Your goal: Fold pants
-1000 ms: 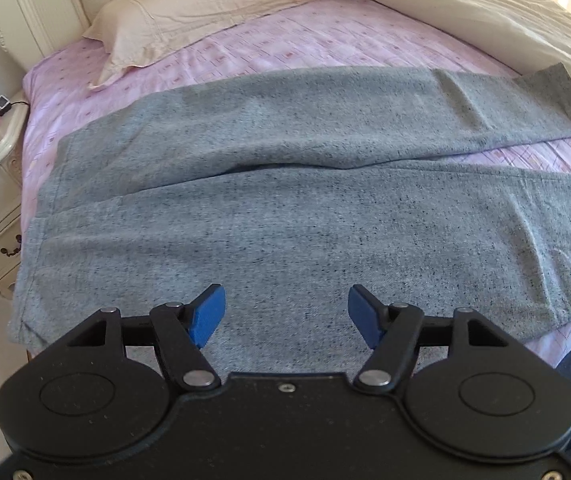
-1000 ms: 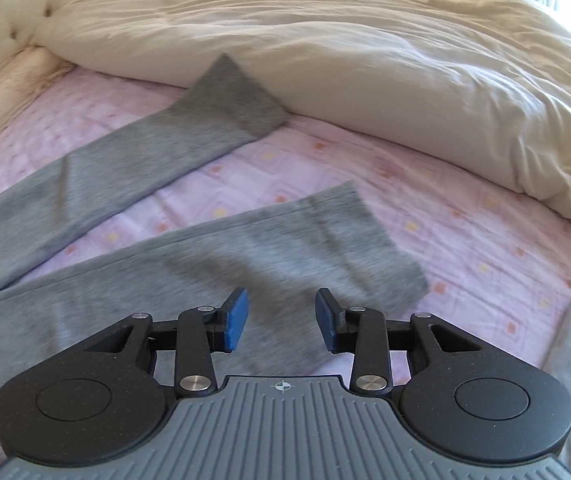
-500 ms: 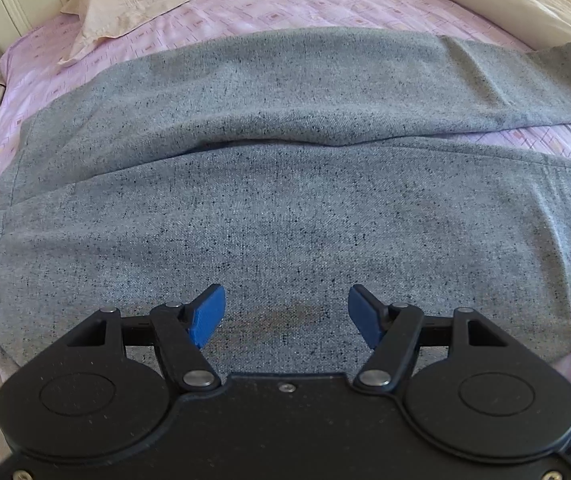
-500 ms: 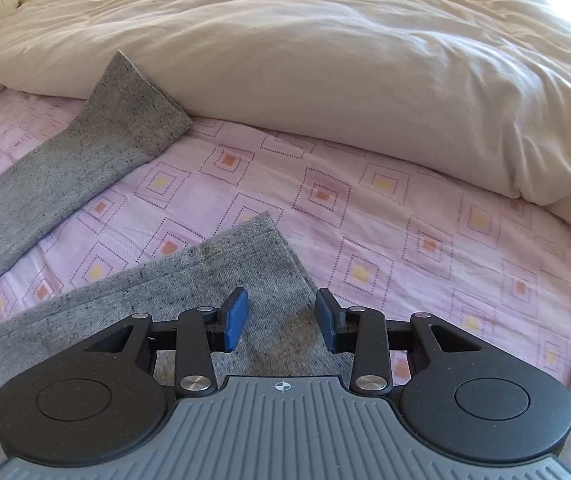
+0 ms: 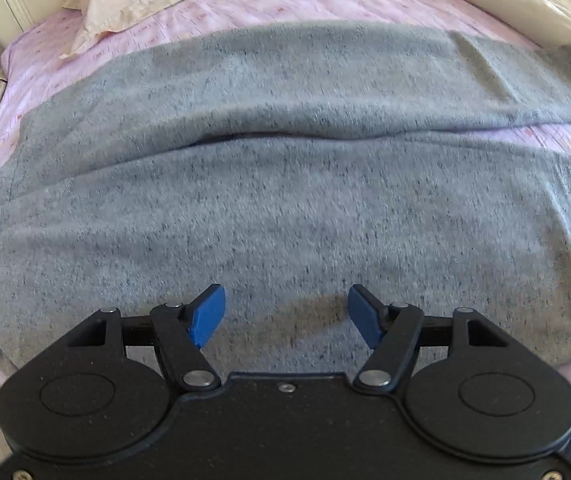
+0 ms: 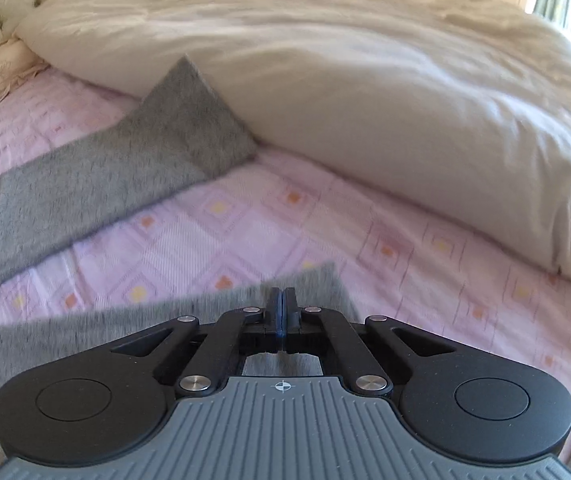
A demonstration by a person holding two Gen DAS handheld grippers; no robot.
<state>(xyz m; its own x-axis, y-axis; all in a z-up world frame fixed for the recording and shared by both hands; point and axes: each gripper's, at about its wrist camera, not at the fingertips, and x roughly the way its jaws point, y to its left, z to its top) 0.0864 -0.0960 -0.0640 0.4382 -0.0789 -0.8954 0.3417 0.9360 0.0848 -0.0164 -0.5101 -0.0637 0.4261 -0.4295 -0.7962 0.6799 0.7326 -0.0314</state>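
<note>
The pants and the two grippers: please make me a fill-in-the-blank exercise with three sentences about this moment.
1. The left gripper is ____ above the grey pants.
2. The right gripper is shut on the hem of the ____ leg of the pants.
3. The hem of the far leg touches the cream ____.

Missing words: open; near; duvet

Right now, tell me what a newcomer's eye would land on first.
The grey pants dominate, spread flat across the pink bedsheet with both legs apart. The right tool is shut on the near leg's hem, while the left tool hovers open over the fabric. A big cream duvet lies heaped beyond.
</note>
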